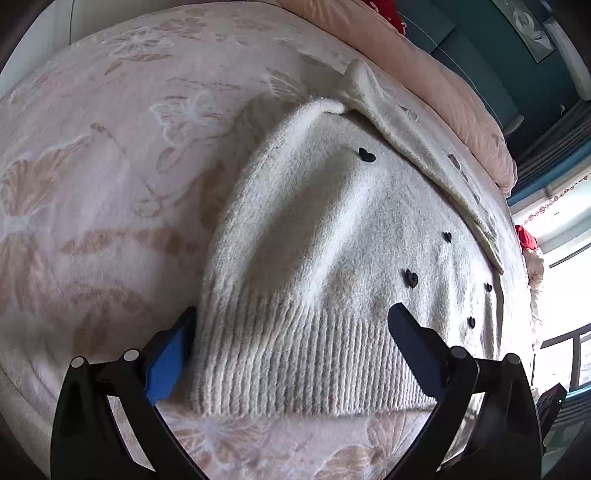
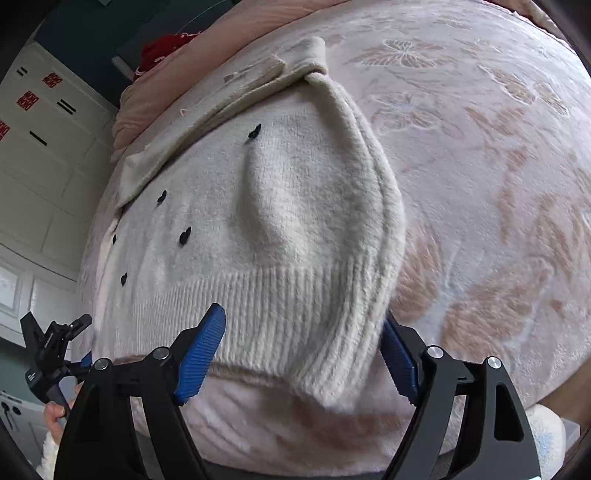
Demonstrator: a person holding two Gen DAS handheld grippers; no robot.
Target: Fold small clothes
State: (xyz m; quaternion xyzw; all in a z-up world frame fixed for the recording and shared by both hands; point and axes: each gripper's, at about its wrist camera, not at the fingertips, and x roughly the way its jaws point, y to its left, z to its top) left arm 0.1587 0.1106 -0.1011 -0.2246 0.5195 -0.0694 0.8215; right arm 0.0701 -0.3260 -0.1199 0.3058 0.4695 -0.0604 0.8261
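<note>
A small cream knit sweater (image 1: 325, 236) with black heart buttons lies flat on a pink butterfly-patterned blanket (image 1: 103, 177), collar at the far end, ribbed hem toward me. My left gripper (image 1: 291, 325) is open, its fingers astride the hem's left corner. In the right wrist view the sweater (image 2: 258, 206) has its right sleeve folded along its side. My right gripper (image 2: 303, 332) is open, fingers astride the hem's right corner and the sleeve cuff. The left gripper (image 2: 55, 350) shows at the far left there, held by a hand.
The blanket (image 2: 480, 166) covers a bed with its edge close below the hem. A peach duvet (image 1: 443, 85) and a red item (image 1: 384, 11) lie beyond the collar. White cabinets (image 2: 44, 166) stand to the left, a bright window (image 1: 565, 258) to the right.
</note>
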